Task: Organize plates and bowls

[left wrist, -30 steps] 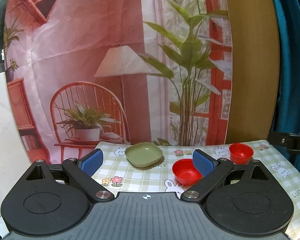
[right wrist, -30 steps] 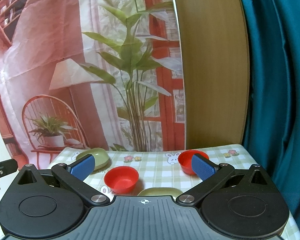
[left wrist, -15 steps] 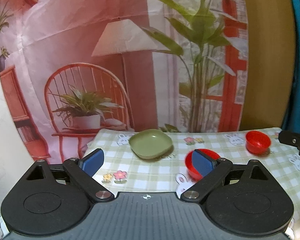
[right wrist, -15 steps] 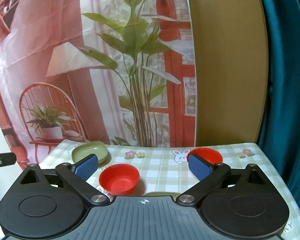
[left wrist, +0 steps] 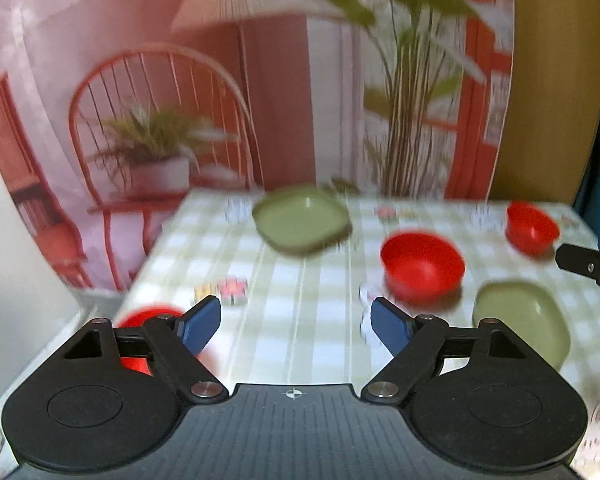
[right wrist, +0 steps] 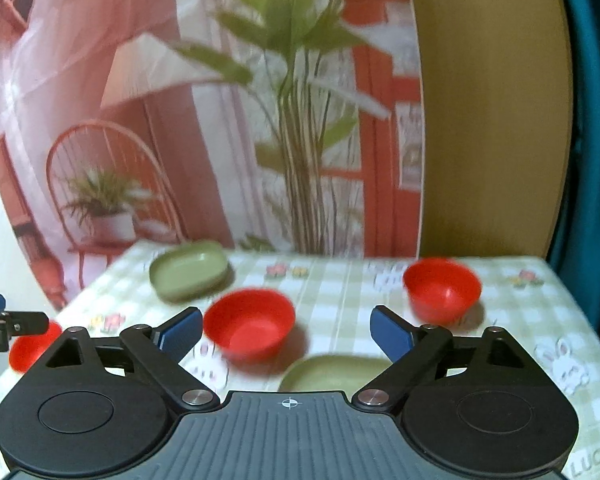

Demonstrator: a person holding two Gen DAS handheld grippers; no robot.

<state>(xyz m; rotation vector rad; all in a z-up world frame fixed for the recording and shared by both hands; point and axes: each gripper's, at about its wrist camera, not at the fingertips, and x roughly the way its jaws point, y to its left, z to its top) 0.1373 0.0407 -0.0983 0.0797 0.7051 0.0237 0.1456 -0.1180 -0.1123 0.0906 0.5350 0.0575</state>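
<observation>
Both wrist views angled down over table (left wrist: 300,320), sharing middle red bowl (right wrist: 249,325).

Ahead of my left gripper (left wrist: 296,322) a red bowl (left wrist: 422,266) sits upright; a green plate (left wrist: 302,218) lies beyond it to the left, another green plate (left wrist: 522,322) nearer right, a second red bowl (left wrist: 532,226) far right, a third (left wrist: 136,342) behind my left finger.
</observation>
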